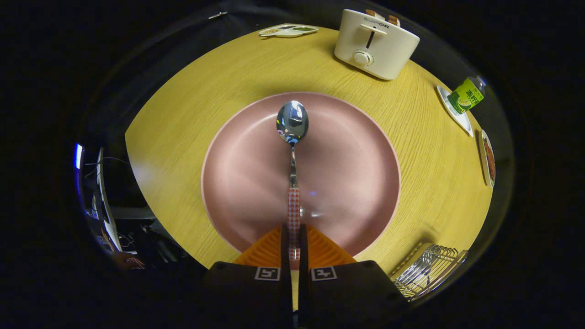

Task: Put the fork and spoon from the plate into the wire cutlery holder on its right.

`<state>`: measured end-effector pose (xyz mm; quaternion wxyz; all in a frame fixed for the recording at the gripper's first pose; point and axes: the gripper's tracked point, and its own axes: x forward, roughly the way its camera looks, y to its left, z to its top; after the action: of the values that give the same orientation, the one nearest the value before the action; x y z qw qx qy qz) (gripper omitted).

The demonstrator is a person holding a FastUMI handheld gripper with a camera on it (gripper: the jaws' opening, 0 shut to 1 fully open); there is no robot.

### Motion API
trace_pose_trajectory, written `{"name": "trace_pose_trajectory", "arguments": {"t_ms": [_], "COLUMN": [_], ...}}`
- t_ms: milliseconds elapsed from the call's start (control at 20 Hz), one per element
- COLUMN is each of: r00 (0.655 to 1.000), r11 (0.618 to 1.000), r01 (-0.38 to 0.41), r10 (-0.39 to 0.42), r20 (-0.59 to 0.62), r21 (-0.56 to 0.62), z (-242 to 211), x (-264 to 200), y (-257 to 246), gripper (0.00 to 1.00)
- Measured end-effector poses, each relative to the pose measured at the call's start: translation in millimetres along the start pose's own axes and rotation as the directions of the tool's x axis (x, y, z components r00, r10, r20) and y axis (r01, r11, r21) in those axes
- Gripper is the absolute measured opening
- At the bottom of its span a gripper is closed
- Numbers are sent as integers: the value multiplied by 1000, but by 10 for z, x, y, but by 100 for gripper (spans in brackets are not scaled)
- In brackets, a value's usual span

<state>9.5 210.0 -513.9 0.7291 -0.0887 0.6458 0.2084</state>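
The spoon's (292, 137) handle end is hidden between the gripper's (294, 246) closed fingers. The wire holder (427, 269) is cut off at the edge; its contents are unclear.

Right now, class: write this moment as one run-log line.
gripper: shut on spoon handle | spoon: over pink plate, bowl ahead of fingers | wire cutlery holder: right of plate | fork: unseen

— What do we count here?
— We count one spoon (292, 121), one pink plate (356, 183), one wire cutlery holder (427, 269), one toaster (375, 43), one green bottle (466, 95), and the one gripper (294, 242) clamped on the spoon's handle.
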Motion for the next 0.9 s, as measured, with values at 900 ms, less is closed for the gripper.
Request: {"name": "trace_pose_trajectory", "arguments": {"t_ms": [900], "r00": [994], "r11": [994], "r01": [-31], "r10": [19], "r20": [-110], "r21": [-107], "z": [-272], "x": [-2021], "y": [-1017], "gripper": [10]}}
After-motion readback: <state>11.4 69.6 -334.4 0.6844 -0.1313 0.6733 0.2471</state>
